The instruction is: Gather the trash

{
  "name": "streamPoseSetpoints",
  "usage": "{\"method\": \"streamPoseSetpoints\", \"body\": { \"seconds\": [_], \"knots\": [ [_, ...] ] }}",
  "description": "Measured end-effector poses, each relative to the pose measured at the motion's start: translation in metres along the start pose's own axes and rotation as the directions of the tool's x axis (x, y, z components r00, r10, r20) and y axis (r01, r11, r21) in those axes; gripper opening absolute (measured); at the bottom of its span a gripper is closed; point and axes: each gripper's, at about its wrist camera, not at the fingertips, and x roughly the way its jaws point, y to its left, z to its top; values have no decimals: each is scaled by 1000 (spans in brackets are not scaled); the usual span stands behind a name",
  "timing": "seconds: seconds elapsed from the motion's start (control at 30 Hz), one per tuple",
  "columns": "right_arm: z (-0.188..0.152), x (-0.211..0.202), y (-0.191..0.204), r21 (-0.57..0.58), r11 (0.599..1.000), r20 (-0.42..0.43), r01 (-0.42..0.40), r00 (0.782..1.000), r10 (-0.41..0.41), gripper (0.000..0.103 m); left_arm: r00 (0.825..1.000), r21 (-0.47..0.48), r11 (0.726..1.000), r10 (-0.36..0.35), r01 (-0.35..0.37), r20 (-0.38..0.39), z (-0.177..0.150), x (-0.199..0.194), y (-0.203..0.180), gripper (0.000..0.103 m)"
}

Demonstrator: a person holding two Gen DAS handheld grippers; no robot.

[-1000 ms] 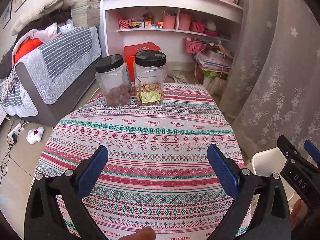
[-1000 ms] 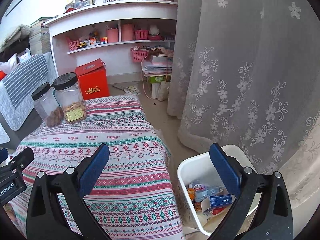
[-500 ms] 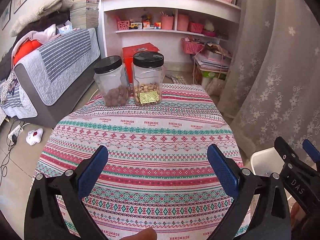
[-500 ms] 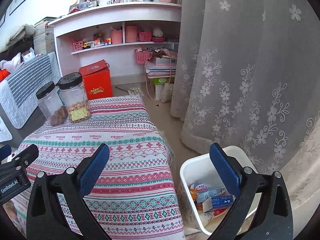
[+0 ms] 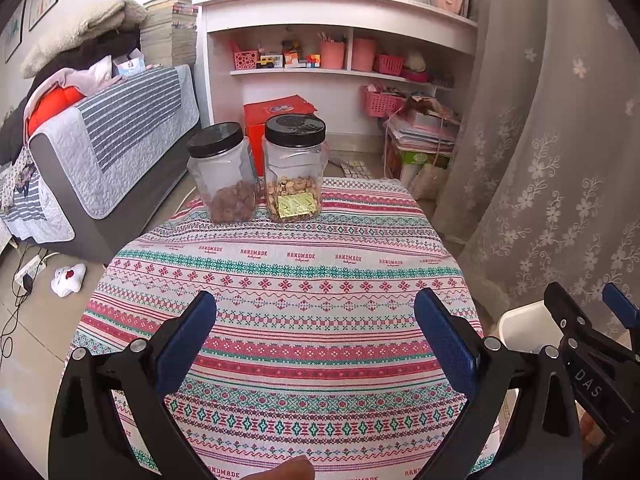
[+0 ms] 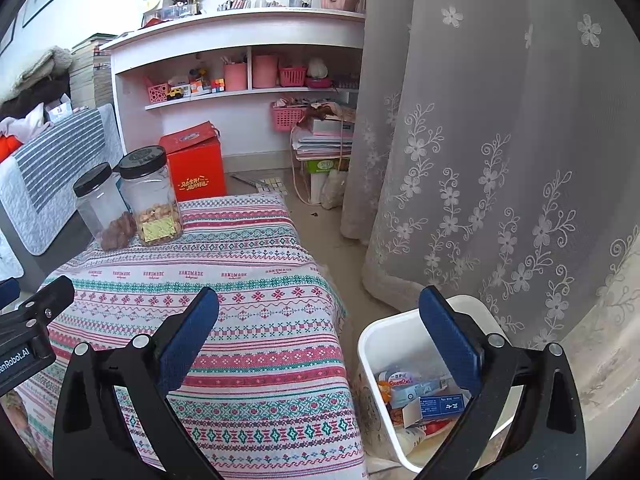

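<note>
A white trash bin (image 6: 386, 334) stands on the floor right of the table, holding several wrappers and small boxes (image 6: 424, 394); its rim also shows in the left wrist view (image 5: 524, 326). My right gripper (image 6: 318, 338) is open and empty, held over the table's right edge and the bin. My left gripper (image 5: 316, 342) is open and empty above the patterned tablecloth (image 5: 304, 280). I see no loose trash on the cloth.
Two clear jars with black lids, one with dark snacks (image 5: 224, 174) and one with light snacks (image 5: 295, 170), stand at the table's far edge. A lace curtain (image 6: 500, 160) hangs right of the bin. A sofa (image 5: 108, 152), white shelves (image 5: 340, 72) and a red box (image 6: 196, 168) lie beyond.
Both views have drifted slightly. Both grippers stay open and empty, and nothing on the table has moved.
</note>
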Motion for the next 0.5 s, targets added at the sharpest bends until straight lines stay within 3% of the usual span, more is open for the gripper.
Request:
{"method": "streamPoseSetpoints", "body": {
  "seconds": [0.5],
  "knots": [
    [-1, 1, -2, -1, 1000, -9, -4, 1000, 4, 96, 1000, 4, 1000, 1, -1, 5, -1, -1, -3, 96]
  ]
}}
